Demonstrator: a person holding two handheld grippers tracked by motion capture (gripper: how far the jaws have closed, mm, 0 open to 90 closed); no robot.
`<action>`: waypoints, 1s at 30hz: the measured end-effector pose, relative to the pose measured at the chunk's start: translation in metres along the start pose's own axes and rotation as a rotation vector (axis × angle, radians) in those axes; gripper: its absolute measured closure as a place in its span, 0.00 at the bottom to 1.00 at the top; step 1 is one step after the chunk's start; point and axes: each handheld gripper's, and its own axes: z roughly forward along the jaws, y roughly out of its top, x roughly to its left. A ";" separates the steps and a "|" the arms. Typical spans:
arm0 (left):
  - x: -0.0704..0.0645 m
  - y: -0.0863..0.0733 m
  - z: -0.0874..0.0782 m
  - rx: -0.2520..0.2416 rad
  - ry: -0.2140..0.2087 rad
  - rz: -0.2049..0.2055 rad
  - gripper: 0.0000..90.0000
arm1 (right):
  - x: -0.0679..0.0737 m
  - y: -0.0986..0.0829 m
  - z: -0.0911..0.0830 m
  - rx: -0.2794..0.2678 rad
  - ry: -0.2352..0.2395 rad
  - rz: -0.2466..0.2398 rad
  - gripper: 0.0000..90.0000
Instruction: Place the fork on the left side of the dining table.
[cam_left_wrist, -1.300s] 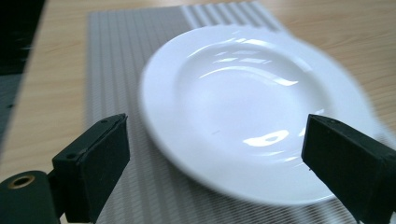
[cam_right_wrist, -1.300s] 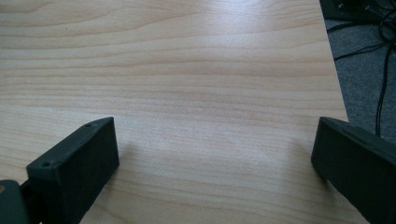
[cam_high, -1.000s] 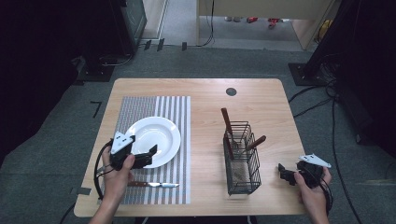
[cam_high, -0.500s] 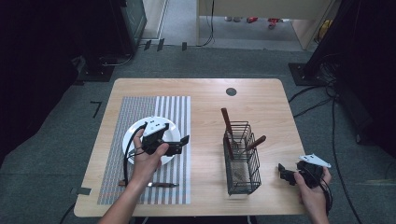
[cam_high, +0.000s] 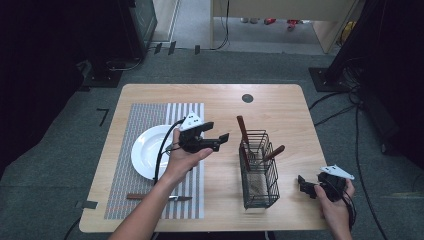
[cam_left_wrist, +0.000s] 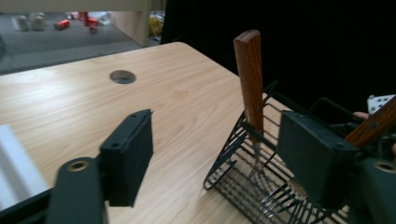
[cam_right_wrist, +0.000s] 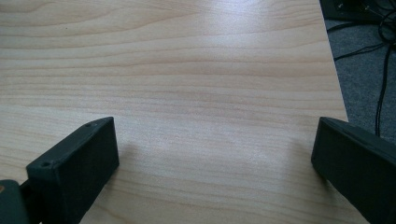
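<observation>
My left gripper (cam_high: 221, 141) is held above the table between a white plate (cam_high: 145, 155) and a black wire basket (cam_high: 260, 172), pointing at the basket. In the left gripper view its jaws stand open with nothing between them (cam_left_wrist: 219, 154), and the basket (cam_left_wrist: 243, 172) lies just ahead. A wooden-handled fork (cam_left_wrist: 250, 70) stands upright in the basket, and a second wooden handle (cam_high: 272, 152) leans out to the right. My right gripper (cam_high: 303, 185) rests low near the table's front right corner, open (cam_right_wrist: 215, 154) over bare wood.
A striped placemat (cam_high: 150, 115) lies under the plate, with a wooden-handled knife (cam_high: 157, 197) on its front part. A round cable hole (cam_high: 247, 98) sits near the table's far edge. The table's right edge (cam_right_wrist: 334, 84) is close to the right gripper.
My left gripper has moved rightward from the plate's left side, across the plate, to just left of the basket. The right gripper has stayed where it was.
</observation>
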 end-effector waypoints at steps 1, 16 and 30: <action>0.000 0.000 0.000 0.000 0.000 0.000 0.34 | 0.000 0.000 0.000 0.000 0.000 0.000 0.00; 0.000 0.014 0.041 0.011 -0.098 -0.036 0.60 | 0.000 0.000 0.000 0.000 0.001 0.001 0.00; -0.024 0.017 0.038 -0.006 -0.182 0.068 0.85 | 0.000 0.000 0.000 0.001 0.000 0.001 0.00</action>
